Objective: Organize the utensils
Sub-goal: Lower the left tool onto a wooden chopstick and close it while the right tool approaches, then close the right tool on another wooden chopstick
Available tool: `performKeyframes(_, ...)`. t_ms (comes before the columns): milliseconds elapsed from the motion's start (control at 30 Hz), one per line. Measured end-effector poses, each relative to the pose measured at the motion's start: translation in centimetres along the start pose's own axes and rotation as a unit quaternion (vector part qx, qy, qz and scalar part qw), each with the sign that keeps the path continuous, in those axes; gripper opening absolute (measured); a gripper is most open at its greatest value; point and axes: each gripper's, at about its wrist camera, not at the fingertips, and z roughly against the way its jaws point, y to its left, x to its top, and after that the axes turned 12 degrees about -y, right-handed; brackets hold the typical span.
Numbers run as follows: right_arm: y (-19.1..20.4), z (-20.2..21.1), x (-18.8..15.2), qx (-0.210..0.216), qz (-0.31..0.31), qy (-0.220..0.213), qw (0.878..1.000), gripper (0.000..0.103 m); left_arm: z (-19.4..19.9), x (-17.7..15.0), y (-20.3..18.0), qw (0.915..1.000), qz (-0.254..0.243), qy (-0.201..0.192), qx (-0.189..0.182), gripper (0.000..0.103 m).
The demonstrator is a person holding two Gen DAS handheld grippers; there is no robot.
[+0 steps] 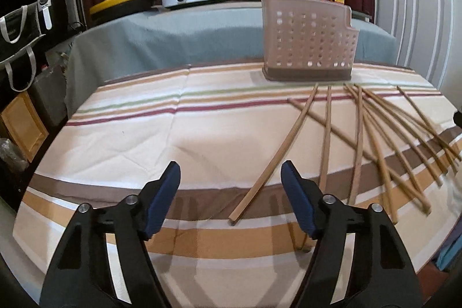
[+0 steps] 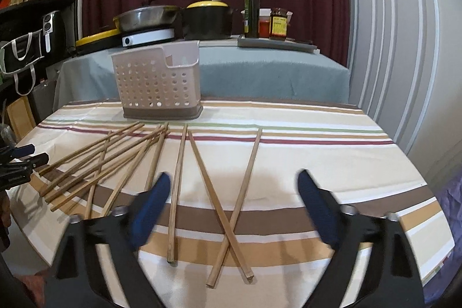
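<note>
A striped cloth (image 1: pixel 173 134) covers the near table, with a grey-draped table of pots behind it and a dark red curtain at the back. In the left wrist view, the left gripper (image 1: pixel 231 178) hangs just above the cloth, jaws spread wide and empty. A single chopstick (image 1: pixel 277 152) lies between and ahead of its tips, slanting toward the caddy (image 1: pixel 309 39), which stands upright at the far edge of the cloth. The remaining chopsticks (image 1: pixel 404 140) fan out to the right, several crossing one another.

In the right wrist view, the same cloth (image 2: pixel 332 158) runs up to the caddy (image 2: pixel 157 82), which is empty as far as its open top shows. The right gripper (image 2: pixel 231 186) is also released, holding nothing, poised over two crossed sticks (image 2: pixel 231 218). A lone stick (image 2: pixel 176 192) lies just left of them, and the main pile (image 2: pixel 115 160) spreads further left, near the left gripper (image 2: pixel 23 160) at the frame edge.

The likely trouble: closing on a crossed pair could pinch both or flick one off the table, and thin round sticks may roll out from between the pads. A tilted stick could also catch the caddy's rim and tip it.
</note>
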Motion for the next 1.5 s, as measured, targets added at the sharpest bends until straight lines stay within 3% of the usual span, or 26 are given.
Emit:
performKeyframes(233,0.0,-0.8,-0.9,0.004,-0.005,0.017,1.000,0.071,-1.1,-0.8,0.2,0.9990,-0.006,0.019,-0.039,0.056)
performKeyframes(333,0.2,-0.8,-1.0,0.005,-0.002,0.017,1.000,0.071,-1.6,-0.9,0.1,0.9977,-0.008,0.031,-0.060,0.040)
performKeyframes(600,0.0,-1.0,-1.0,0.005,-0.003,0.020,1.000,0.071,-1.0,-1.1,-0.8,0.9958,-0.021,0.026,-0.086,0.020)
performKeyframes(1067,-0.4,-0.7,-2.5,0.011,-0.004,0.027,1.000,0.070,0.0,-1.6,-0.9,0.9970,-0.002,0.020,-0.074,0.006)
performKeyframes(1500,-1.1,0.4,-4.9,0.031,-0.004,0.042,0.999,0.040,0.0,-1.6,-0.9,0.9973,0.002,0.020,-0.071,0.006)
